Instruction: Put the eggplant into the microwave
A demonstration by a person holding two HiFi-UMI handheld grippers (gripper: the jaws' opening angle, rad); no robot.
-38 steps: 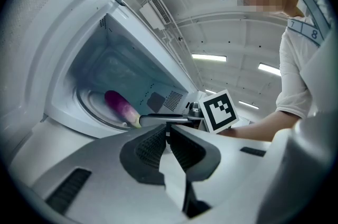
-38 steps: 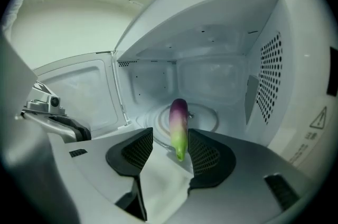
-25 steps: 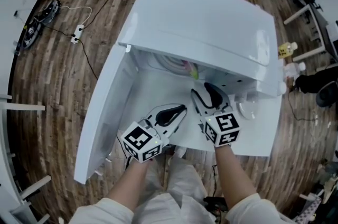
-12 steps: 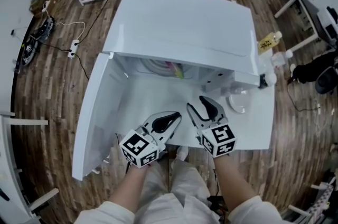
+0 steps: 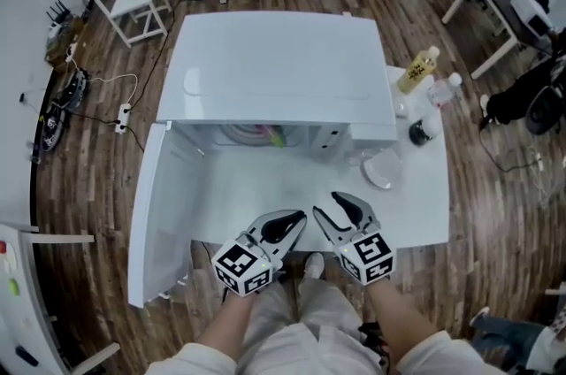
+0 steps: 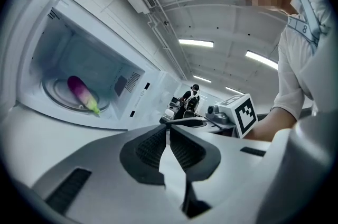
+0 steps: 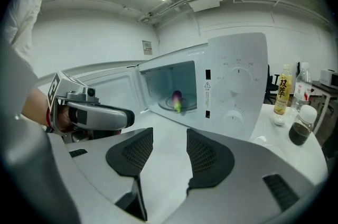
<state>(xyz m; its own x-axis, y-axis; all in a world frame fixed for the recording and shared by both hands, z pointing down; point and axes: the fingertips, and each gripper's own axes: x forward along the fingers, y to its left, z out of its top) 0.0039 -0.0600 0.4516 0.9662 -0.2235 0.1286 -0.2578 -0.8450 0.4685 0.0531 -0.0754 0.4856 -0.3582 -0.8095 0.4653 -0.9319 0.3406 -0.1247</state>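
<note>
Eggplant (image 6: 82, 95) sits inside the microwave (image 5: 274, 64), on the glass turntable (image 6: 58, 101), so the put-in looks done; what's left is prob. shutting the door (image 5: 164, 214). It lies ahead of both tongs & well apart from them. Long axis runs approx front-to-back w/ a slight slant, green stem end toward the opening, purple end at the back. Door hangs wide open on the person's left side, so the left gripper (image 6: 169, 130) is the nearer one to swing it. Left gripper: jaws pressed together, pads touching, nothing btwn them. Right gripper (image 7: 169, 136): jaws a modest gap apart, nothing held, only bare tabletop seen thru the gap. Both hover side by side near the front edge of the white table (image 5: 416, 205), touching neither door nor oven.
</note>
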